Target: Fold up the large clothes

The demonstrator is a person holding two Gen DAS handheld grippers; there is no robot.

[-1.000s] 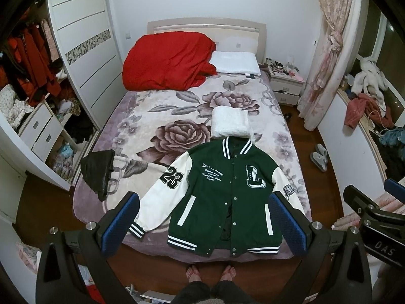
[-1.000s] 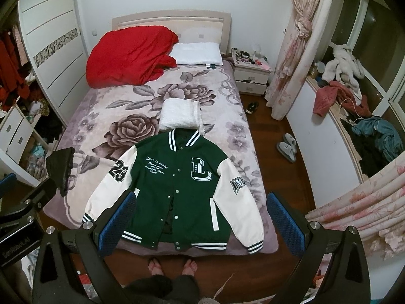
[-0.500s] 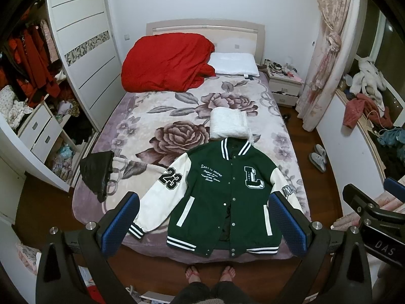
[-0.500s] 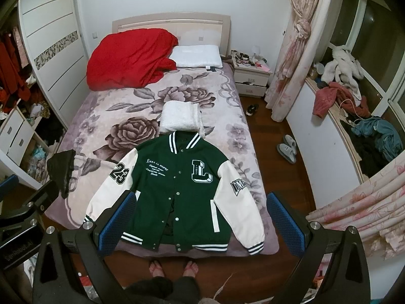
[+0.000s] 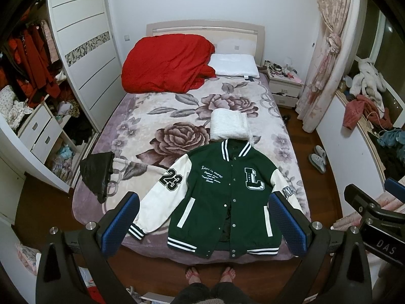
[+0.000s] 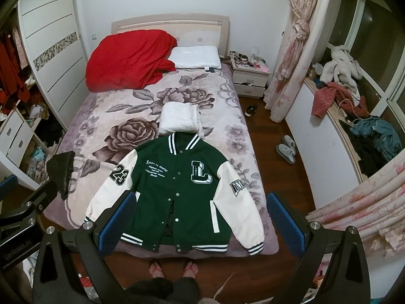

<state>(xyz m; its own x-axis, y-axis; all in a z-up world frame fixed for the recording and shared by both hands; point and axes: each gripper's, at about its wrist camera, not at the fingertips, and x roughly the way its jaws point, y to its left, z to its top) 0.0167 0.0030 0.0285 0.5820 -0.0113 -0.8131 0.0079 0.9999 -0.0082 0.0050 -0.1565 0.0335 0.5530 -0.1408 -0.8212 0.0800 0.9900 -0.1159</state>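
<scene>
A green varsity jacket lies flat and unfolded on the bed. Both grippers, left gripper and right gripper, hover spread and empty; folding likely starts with a sleeve.

bed, floral blanket | lying on it: jacket flat at foot; white folded cloth; red quilt; pillow; black bag

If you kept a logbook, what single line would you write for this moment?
stage: before first fold | jacket: flat on bed, front up, sleeves spread | left claw: open, empty | right claw: open, empty
</scene>
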